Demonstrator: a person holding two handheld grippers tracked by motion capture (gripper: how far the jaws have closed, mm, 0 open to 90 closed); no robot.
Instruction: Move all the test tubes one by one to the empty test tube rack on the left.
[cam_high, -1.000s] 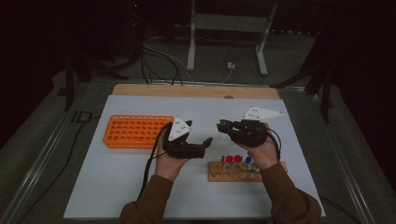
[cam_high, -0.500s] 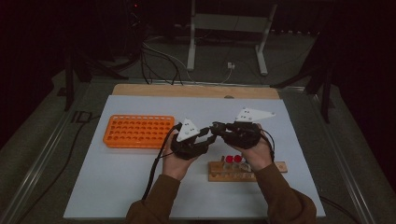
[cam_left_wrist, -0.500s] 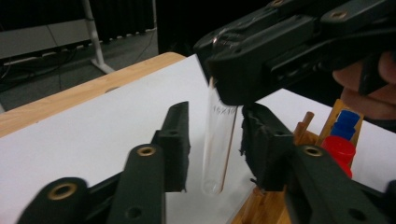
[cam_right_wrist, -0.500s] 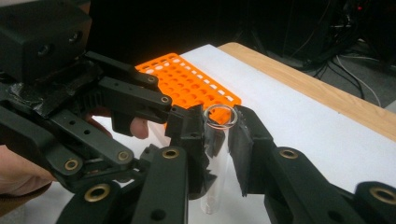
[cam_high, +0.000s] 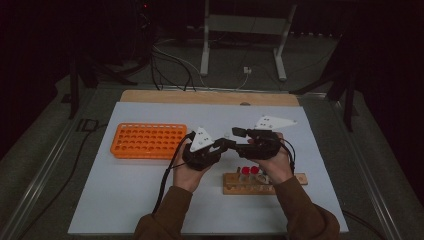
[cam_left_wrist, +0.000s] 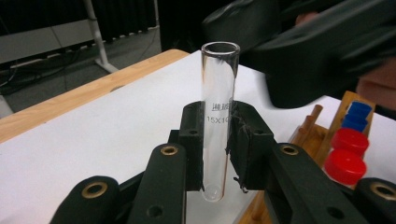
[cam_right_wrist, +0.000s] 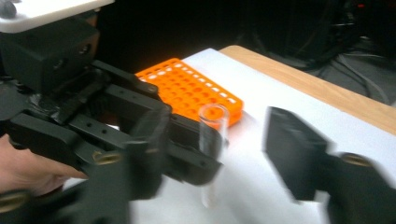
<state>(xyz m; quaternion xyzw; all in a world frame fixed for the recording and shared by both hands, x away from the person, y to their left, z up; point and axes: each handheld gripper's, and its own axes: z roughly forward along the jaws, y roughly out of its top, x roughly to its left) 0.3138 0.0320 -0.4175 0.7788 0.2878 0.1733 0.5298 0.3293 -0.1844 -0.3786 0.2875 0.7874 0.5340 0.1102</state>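
Note:
A clear glass test tube (cam_left_wrist: 217, 116) stands upright, open end up, with my left gripper (cam_left_wrist: 217, 140) shut on its lower half. In the high view the left gripper (cam_high: 226, 145) points right and meets my right gripper (cam_high: 239, 136) above the white table. The right gripper (cam_right_wrist: 219, 149) is open, its blurred jaws on either side of the tube (cam_right_wrist: 212, 135), not touching it. The left gripper's black body (cam_right_wrist: 70, 107) comes in from the left of the right gripper view.
An orange tube rack (cam_high: 148, 141) with several empty holes lies left of my hands. A wooden rack (cam_high: 260, 184) with red-capped tubes (cam_high: 249, 171) and a blue cap (cam_left_wrist: 357, 114) sits under the right hand. The table's wooden edge (cam_high: 210, 97) runs along the back.
The two grippers have closed the gap between them: the left one moved right with the tube, and the right gripper's open jaws now straddle it.

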